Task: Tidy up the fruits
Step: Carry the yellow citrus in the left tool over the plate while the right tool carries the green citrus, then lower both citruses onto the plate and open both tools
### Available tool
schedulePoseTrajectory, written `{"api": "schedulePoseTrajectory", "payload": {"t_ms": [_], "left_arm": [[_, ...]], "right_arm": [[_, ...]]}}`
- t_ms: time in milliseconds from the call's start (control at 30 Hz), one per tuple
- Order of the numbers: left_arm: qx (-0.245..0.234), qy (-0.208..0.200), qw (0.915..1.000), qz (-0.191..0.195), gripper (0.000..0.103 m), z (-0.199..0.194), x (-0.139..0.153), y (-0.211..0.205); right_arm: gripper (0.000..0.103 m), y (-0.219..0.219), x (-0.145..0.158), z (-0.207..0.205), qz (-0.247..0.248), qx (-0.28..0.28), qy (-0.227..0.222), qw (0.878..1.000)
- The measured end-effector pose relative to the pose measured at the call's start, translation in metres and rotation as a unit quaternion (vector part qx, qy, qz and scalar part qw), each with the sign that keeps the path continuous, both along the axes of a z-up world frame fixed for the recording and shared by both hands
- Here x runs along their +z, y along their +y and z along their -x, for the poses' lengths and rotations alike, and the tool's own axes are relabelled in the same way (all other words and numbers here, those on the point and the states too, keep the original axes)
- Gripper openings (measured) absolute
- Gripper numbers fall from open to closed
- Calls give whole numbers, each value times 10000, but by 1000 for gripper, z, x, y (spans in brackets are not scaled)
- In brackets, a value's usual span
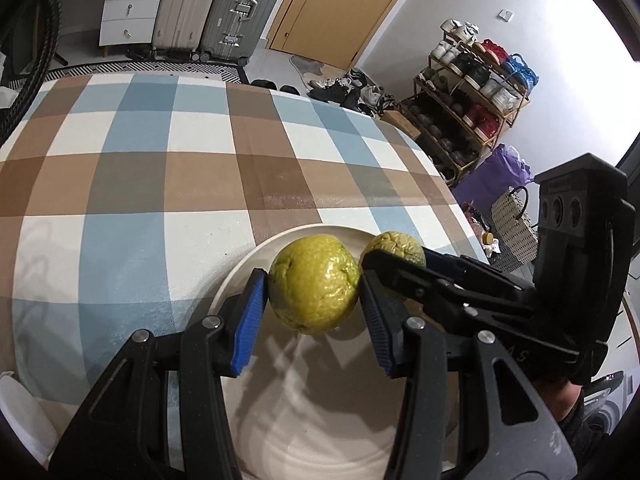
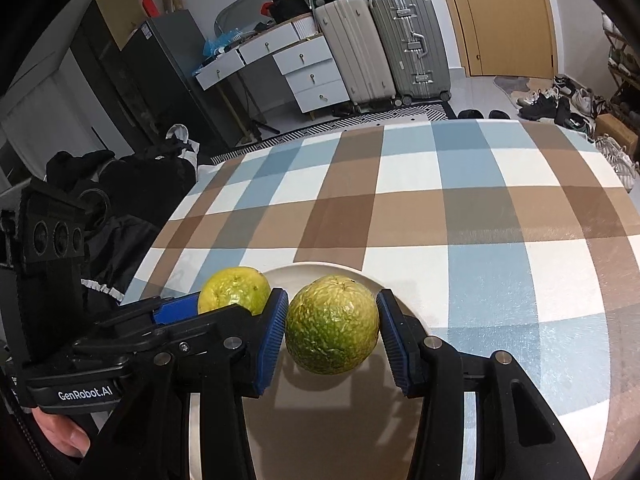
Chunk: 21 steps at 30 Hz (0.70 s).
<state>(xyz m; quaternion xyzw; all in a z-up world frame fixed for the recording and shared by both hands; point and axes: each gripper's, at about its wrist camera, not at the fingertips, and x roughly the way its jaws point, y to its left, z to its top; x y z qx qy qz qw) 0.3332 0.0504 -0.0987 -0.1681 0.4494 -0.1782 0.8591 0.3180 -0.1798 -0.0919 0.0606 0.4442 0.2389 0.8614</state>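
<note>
Two green-yellow citrus fruits are over a white plate on the checked tablecloth. My left gripper is shut on one fruit, its blue pads against both sides. My right gripper is shut on the other fruit just above the plate. In the left view the right gripper's fingers hold the second fruit at the plate's right. In the right view the left gripper holds its fruit at the left. The two grippers are side by side.
The checked tablecloth covers the table beyond the plate. A white object sits at the table's near left corner. Suitcases, drawers, a shoe rack and bags stand on the floor around the table.
</note>
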Motion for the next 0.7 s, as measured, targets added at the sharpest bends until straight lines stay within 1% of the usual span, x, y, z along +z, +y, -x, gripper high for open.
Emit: {"api": "schedulePoseTrajectory", "payload": {"t_ms": [200,300,367,400,500,533,567,600,633,667,700], "left_arm": [[6,84,10000,-10,45,-5,-7,-4],[96,162,9998,-80,45,-6,-9,-3],[125,84,9998,-94,45,-5,-5,-2],[155,27,9997,-184,46,-3,-2,-3],[167,4,9994,-293,46,1,4,-4],[186,10,9992,-345,48,2,6,-4],[200,-7,9990,-392,51,5,9,-4],[228,-54,9988,-427,52,8,13,-4],[266,-111,9984,-476,56,13,18,-3],[295,-156,9981,-514,62,17,22,-2],[325,-208,9978,-545,65,22,27,-1]], "right_arm": [[47,3,-9,-4,43,82,84,9999],[48,5,-11,-6,72,77,44,9999],[48,4,-12,-7,19,59,68,10000],[49,3,-12,-6,-50,69,83,9999],[53,-1,-7,-5,-145,3,56,9999],[53,-2,-5,-4,-146,-41,58,9999],[59,-4,-3,-3,-122,-119,60,9998],[68,-6,0,-1,-118,-188,60,9997],[71,-9,3,1,-128,-244,54,9996],[80,-12,8,4,-116,-324,21,9994],[88,-15,13,9,-96,-401,-40,9991]]}}
